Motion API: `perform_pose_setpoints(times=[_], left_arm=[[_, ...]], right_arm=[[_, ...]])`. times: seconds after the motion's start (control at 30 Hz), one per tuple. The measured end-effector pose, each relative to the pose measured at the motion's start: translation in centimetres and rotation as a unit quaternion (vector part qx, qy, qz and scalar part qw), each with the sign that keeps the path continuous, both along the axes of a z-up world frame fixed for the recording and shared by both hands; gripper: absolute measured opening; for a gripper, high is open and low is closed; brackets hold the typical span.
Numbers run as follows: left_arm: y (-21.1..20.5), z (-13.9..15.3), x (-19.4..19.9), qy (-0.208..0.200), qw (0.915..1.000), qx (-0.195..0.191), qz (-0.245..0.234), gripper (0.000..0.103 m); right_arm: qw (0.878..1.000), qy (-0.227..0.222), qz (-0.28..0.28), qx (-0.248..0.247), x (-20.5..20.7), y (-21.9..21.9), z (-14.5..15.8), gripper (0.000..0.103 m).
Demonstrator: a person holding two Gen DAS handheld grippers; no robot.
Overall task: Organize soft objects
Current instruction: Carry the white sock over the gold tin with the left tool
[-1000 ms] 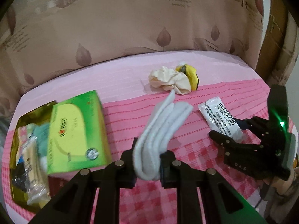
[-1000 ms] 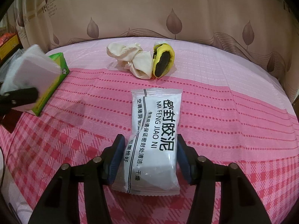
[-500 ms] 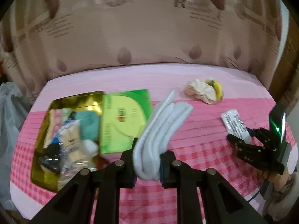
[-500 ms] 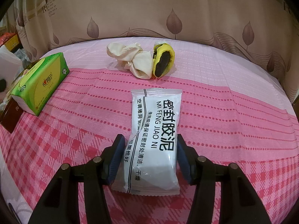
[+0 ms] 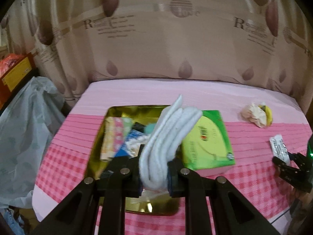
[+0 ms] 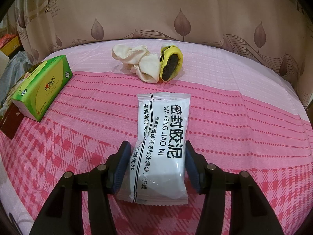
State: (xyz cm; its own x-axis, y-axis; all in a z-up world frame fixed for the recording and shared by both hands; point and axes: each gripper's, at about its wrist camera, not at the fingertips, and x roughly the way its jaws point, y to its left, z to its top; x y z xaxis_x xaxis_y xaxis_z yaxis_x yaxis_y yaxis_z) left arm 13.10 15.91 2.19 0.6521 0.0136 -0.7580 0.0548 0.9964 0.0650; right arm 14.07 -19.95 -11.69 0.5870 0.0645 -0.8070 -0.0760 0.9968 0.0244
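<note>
Worktop [image 6: 244, 117]: covered in pink cloth, backed by a leaf-print curtain [image 6: 215, 19].
Gold tray [image 5: 117, 110]: centre-left of the left view, filled with small packets.
Green tissue box [image 5: 207, 146]: set just right of the tray.
White folded cloth [image 5: 168, 137]: clamped in the left hand-held gripper [image 5: 154, 174], seen over the tray.
White sealed packet [image 6: 162, 146]: lower centre, flat on the worktop, pressed between the right hand-held gripper [image 6: 156, 168] pads.
Cream rag [image 6: 137, 62] and yellow item [image 6: 172, 62]: upper centre, touching.

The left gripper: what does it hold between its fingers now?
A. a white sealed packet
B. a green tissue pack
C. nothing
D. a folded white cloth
D: the left gripper is shut on the folded white cloth, which stands up above the gold tray.
</note>
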Motion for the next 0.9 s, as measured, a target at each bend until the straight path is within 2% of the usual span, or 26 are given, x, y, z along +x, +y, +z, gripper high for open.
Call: perform_pose_setpoints(times=[0.43, 0.57, 0.77, 0.9], left_arm=[[5.8, -0.8, 3.3, 0.02, 0.9976, -0.02, 0.062, 0.017], [5.9, -1.5, 4.6, 0.028, 0.9973, -0.021, 0.065, 0.017], [6.4, -3.1, 7.3, 0.051, 0.9955, -0.043, 0.068, 0.018], [6.2, -4.0, 8.6, 0.063, 0.995, -0.038, 0.068, 0.019]], right_arm=[[1.0, 0.0, 0.0, 0.0, 0.0, 0.0, 0.0, 0.052], [1.0, 0.0, 0.0, 0.0, 0.0, 0.0, 0.0, 0.052], [1.0, 0.0, 0.0, 0.0, 0.0, 0.0, 0.0, 0.052], [1.0, 0.0, 0.0, 0.0, 0.0, -0.1, 0.0, 0.052]])
